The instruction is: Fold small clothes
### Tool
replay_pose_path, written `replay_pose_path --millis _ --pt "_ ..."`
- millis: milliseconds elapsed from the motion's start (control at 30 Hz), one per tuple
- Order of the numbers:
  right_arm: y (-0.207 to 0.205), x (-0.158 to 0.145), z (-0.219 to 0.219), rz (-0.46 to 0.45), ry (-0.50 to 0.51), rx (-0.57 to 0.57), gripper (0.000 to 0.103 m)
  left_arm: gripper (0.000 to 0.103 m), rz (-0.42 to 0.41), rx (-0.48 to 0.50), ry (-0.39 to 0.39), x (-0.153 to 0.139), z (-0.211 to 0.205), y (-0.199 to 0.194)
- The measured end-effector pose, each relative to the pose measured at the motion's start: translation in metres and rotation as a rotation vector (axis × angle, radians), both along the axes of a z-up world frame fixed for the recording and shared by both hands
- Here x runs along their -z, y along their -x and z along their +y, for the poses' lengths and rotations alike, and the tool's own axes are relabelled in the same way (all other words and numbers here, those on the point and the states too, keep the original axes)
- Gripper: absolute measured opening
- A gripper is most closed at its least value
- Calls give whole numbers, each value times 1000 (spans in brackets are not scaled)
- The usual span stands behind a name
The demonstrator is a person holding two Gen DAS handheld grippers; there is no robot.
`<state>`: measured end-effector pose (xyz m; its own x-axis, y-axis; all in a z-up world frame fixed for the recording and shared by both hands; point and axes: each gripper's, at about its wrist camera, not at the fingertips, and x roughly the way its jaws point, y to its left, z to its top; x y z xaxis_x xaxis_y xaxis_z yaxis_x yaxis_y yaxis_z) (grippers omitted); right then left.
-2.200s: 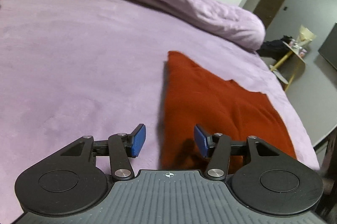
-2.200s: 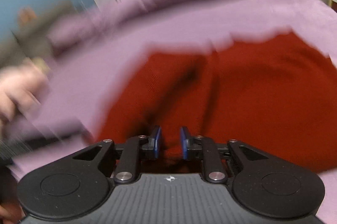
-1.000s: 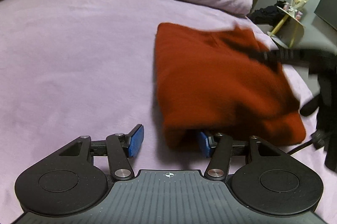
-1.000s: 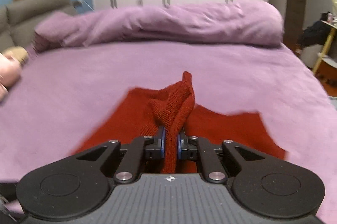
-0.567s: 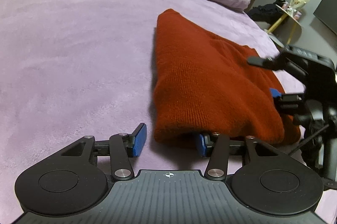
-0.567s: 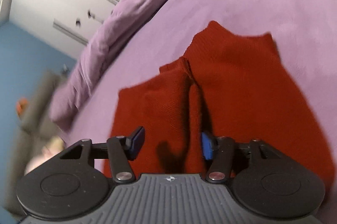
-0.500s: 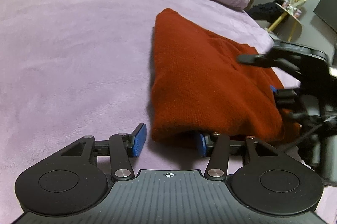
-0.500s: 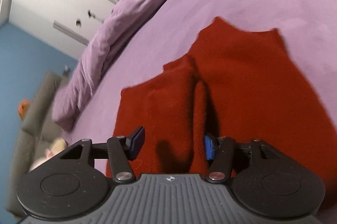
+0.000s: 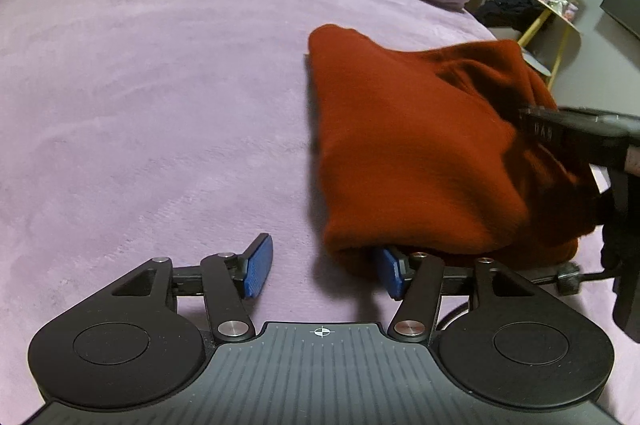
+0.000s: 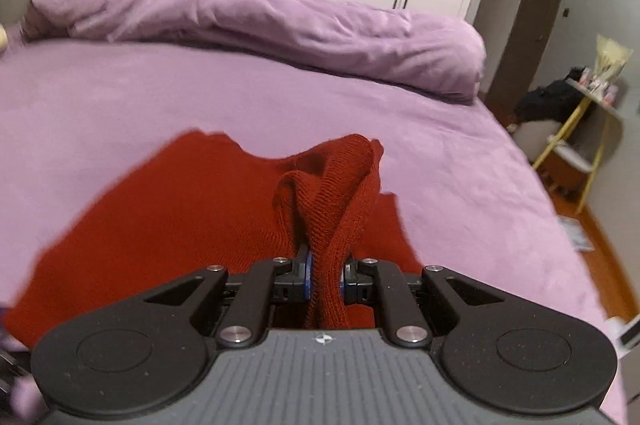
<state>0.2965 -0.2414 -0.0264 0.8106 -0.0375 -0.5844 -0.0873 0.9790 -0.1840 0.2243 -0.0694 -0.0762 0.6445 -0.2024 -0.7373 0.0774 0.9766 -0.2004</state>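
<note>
Red knitted garment: lying folded on the purple bed, right of centre in the left wrist view.

Right hand-held gripper: jaws having just closed, now pinching a raised fold of the garment at lower centre of its view.

Left hand-held gripper: standing open after just widening, gripping nothing; its right finger sitting under the garment's near edge.

Purple duvet: lying bunched across the top.
</note>
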Motion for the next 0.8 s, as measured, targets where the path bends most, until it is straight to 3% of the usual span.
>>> replay_pose_path --millis 67,167,233,333,433,500,600,733,767,800 --pt "0 6 -6 4 14 30 11 64 10 -3 8 0 0 -2" --pt "-4 14 -24 41 -82 98 17 64 18 -7 16 0 1 -4" --pt "9 7 -49 19 -231 169 38 64 17 -12 24 0 3 -3" --pt "45 2 -89 -19 -505 272 54 64 16 -19 34 0 5 -3" --pt "102 14 -121 9 -813 294 54 63 8 -20 27 0 3 -2" --pt "131 26 -125 36 -923 273 54 63 6 -22 25 0 2 -2" --pt "144 40 -120 63 -1023 248 57 62 5 -31 18 0 -1 -1" --pt "121 49 -109 68 -1045 245 56 64 -2 -29 -8 -1 -7 0" --pt "120 51 -107 60 -1065 238 52 65 -11 -21 -19 0 -10 0" --pt "114 51 -104 60 -1066 247 35 67 -21 -14 -28 1 -13 1"
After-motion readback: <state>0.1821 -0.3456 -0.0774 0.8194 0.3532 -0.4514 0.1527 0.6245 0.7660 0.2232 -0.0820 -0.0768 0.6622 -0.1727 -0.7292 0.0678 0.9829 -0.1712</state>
